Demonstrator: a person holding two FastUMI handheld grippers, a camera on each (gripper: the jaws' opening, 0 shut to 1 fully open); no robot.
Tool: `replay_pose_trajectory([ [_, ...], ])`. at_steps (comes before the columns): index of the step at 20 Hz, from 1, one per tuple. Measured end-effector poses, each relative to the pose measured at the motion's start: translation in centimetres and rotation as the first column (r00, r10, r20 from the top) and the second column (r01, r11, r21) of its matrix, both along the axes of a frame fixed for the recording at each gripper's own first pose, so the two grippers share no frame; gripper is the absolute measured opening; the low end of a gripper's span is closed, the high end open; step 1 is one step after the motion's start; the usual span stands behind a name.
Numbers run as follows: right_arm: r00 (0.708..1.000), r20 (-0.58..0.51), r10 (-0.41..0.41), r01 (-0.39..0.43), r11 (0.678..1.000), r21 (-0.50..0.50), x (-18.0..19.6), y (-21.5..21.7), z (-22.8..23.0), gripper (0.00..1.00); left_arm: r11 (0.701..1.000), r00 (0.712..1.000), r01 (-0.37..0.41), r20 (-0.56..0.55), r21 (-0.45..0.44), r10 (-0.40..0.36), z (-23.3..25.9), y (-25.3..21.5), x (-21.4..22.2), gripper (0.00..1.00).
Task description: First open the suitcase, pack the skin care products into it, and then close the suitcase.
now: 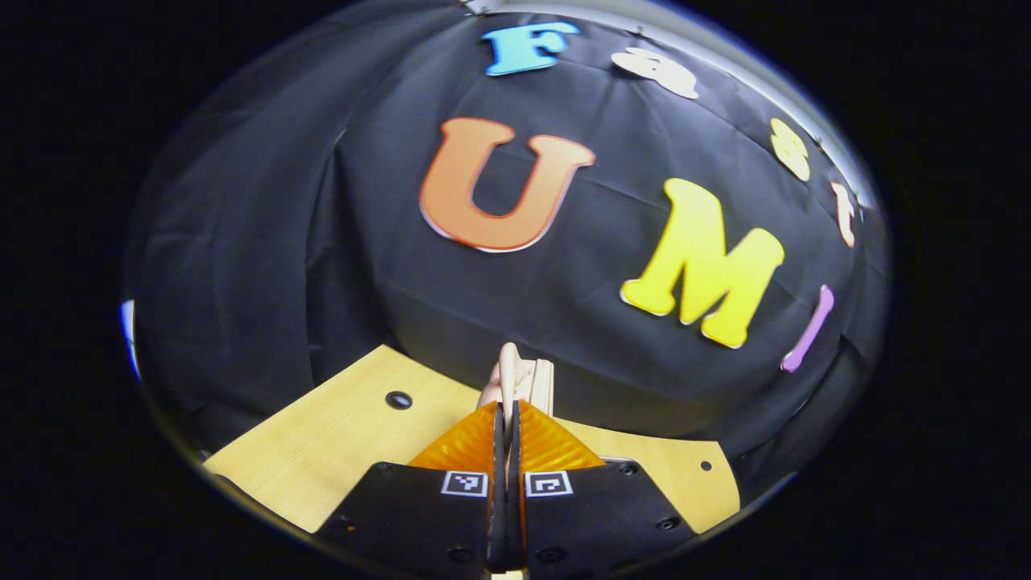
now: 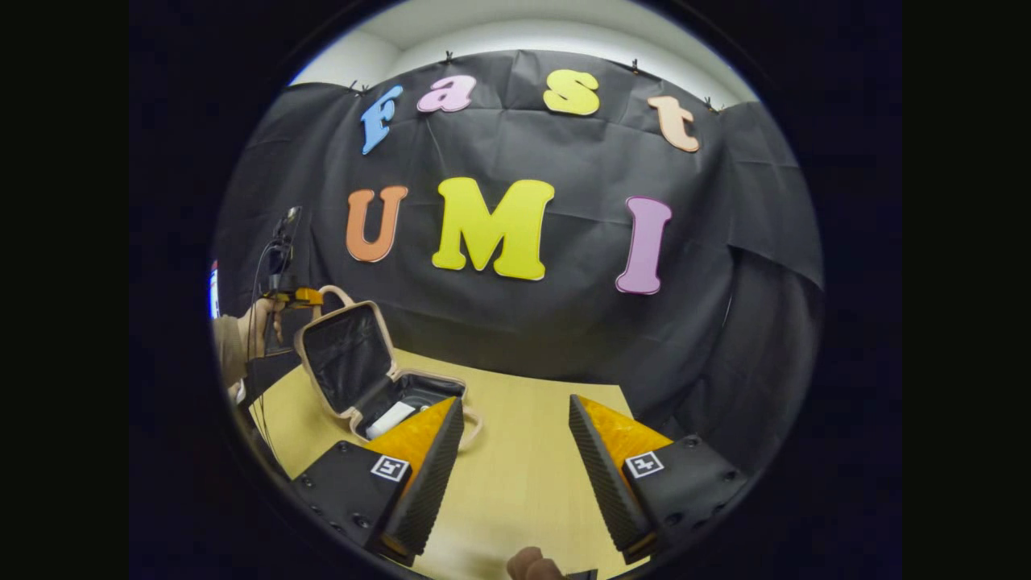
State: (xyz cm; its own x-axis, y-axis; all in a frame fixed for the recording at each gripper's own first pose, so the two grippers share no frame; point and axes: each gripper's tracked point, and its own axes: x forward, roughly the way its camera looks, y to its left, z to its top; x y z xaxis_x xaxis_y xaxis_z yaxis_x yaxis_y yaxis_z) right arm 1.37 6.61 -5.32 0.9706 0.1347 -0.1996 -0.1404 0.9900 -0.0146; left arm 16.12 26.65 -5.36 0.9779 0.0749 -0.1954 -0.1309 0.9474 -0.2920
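**With the products inside, closing the lid is your step**

Since the suitcase (image 2: 366, 374) stands open on the counter (image 2: 515, 475) with its lid raised and tilted back, and a pale skin care product (image 2: 391, 420) already lies in the lower shell, you look to be at the closing stage. Whether more products are meant to go in cannot be told from here; none lies out on the bare wood near the case.

Your left tongs (image 1: 509, 395) have their fingers drawn together at the top edge of the lid, pinching its rim or the handle beside it. The right gripper view agrees: the far tongs and your hand (image 2: 242, 334) sit at the lid's upper corner, by the looped handle. Which part exactly is caught between the fingers is too small to tell.

Your right tongs (image 2: 515, 443) are spread wide and hold nothing, hovering over the counter just in front of the case, to its right.

Next, swing the lid forward and down on its hinge. Follow the arc rather than pushing straight, so the light case does not slide. Use the free right tongs to steady the lower shell or press the lid shut. Check that the product sits below the rim.
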Motion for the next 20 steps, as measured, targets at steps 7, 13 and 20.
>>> replay_pose_trajectory([
  [7,1.0,-0.001,0.028,-0.028,1.0,0.009,1.2,-2.9,-0.7,0.79,0.98,0.997,0.08,-0.004,0.18,-0.08,0.0,-13.3,0.0,0.03],
  [13,0.999,-0.03,0.013,-0.013,1.0,0.011,1.3,-6.7,-2.5,0.79,0.95,0.984,0.179,-0.068,0.254,-0.167,-4.3,-23.7,-0.5,0.03],
  [20,0.996,-0.089,-0.022,0.02,1.0,-0.021,0.0,-12.0,-5.8,0.78,0.923,0.955,0.269,-0.203,0.275,-0.217,-13.0,-31.0,0.0,0.03],
])
